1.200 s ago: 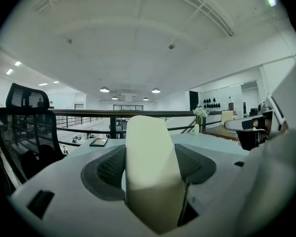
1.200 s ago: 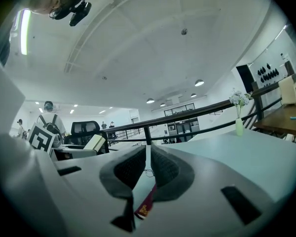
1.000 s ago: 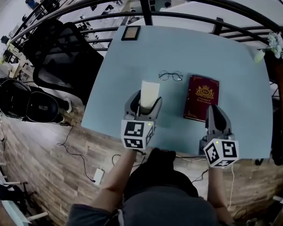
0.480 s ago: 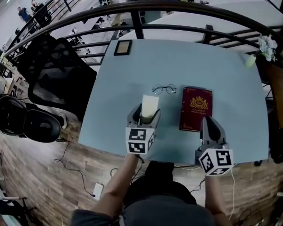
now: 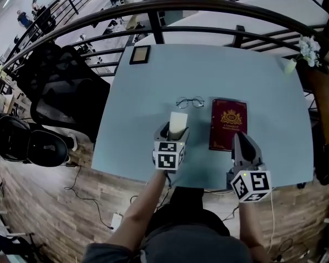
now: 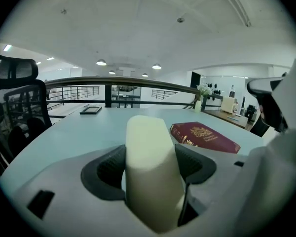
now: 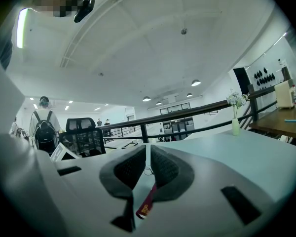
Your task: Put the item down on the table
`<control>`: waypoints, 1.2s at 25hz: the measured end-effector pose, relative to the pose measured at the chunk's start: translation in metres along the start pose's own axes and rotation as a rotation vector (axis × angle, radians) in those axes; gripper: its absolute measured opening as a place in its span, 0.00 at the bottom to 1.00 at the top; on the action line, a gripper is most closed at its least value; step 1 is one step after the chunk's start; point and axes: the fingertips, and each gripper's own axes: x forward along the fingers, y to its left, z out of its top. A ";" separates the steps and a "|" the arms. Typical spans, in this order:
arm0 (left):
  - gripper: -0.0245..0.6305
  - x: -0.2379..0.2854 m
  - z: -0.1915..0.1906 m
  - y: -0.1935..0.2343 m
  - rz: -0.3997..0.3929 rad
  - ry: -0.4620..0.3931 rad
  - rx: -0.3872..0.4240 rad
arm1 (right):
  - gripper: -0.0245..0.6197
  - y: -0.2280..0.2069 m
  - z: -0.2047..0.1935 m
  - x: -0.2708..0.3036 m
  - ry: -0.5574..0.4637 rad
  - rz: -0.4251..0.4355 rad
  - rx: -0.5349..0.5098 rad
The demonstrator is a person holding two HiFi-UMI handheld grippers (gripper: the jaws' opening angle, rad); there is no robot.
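Head view: the left hand-held gripper [image 5: 175, 130] sits just below the centre of the frame, its jaws clamped on an upright cream block [image 5: 178, 121] above the near part of the pale blue worktop [image 5: 236, 73]. Whether the block's base touches the surface cannot be told. Just right of the block lies a red book [image 5: 228, 124], and just above it a pair of spectacles [image 5: 190, 102]. A picture frame [image 5: 140, 54] lies well apart, at the worktop's far left corner, and a vase of flowers [image 5: 305, 51] stands at the far right corner. The right hand-held gripper [image 5: 242, 139] hovers at lower right, its tips near the book's lower edge. A black office chair [image 5: 60, 86] stands at left and a dark railing [image 5: 208, 7] curves along the top.

Left gripper view: both dark pads press the block's sides. The book lies beyond it to the right and the frame far off at left.

Right gripper view: the jaws are drawn together to a thin slit and grip nothing. The book's edge and the spectacles show through the gap. A person with a backpack [image 7: 44, 127] stands at far left.
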 end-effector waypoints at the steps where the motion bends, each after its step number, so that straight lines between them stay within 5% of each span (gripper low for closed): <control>1: 0.52 0.003 -0.004 0.000 0.002 0.015 0.003 | 0.08 0.000 -0.001 0.000 0.001 0.000 0.001; 30: 0.52 0.054 -0.070 0.006 0.034 0.351 0.003 | 0.08 -0.008 -0.007 0.002 0.018 -0.018 0.009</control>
